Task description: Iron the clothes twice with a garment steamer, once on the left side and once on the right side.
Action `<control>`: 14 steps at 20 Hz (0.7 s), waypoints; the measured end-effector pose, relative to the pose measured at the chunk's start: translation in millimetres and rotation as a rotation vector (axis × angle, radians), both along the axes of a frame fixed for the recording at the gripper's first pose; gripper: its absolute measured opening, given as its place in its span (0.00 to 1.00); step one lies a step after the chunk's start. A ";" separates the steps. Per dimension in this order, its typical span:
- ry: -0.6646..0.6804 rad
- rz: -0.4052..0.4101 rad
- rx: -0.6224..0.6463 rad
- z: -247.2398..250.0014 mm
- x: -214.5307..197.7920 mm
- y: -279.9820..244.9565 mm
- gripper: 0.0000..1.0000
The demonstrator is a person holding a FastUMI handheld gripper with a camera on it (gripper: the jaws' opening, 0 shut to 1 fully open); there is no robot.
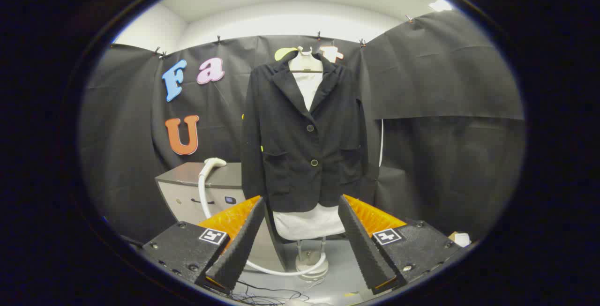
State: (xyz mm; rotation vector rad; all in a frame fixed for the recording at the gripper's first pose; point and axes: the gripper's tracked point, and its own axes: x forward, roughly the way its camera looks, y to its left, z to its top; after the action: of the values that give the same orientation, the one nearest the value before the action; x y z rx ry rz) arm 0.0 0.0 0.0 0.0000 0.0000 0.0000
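- Black jacket [304, 142] hangs buttoned on a mannequin [307, 78], straight ahead of the claw [300, 240] and beyond its fingertips; two buttons show down its front.
- White cloth [309, 221] shows below the jacket's hem and at the open collar, over the mannequin's body.
- The mannequin stands on a pole with a round base [311, 266] on the floor, seen in the gap between the two fingers.
- The claw is held level and pointed squarely at the jacket's lower half, its fingers spread wide with nothing between them; neither finger touches anything.
- The left finger [239, 242] and the right one both slope inward toward the jacket's hem, their tips near its lower corners in the view but well short of the cloth.
- The steamer head [214, 161] rests on top of a grey cabinet [197, 189], left of the jacket and beyond the left finger.
- A white hose [202, 193] runs down from the head along the cabinet front, then curves across the floor to the mannequin's base.
- Thin dark cables [267, 294] lie on the floor just below the fingers.
- A small white thing [461, 239] sits low at the right, beyond the right finger; I cannot tell what it is.
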 end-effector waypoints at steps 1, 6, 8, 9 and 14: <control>0.001 -0.003 -0.001 -0.6 0.8 0.5 0.98; 0.017 -0.003 -0.005 -3.1 2.0 3.0 0.98; 0.024 0.007 -0.013 -2.6 4.6 7.8 0.98; 0.027 0.011 -0.014 -3.1 5.2 9.9 0.98; 0.040 0.044 -0.030 0.9 18.0 33.7 0.98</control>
State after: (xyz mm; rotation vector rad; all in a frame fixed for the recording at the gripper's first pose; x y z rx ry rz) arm 18.0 33.7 0.9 -0.0303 0.0400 0.0438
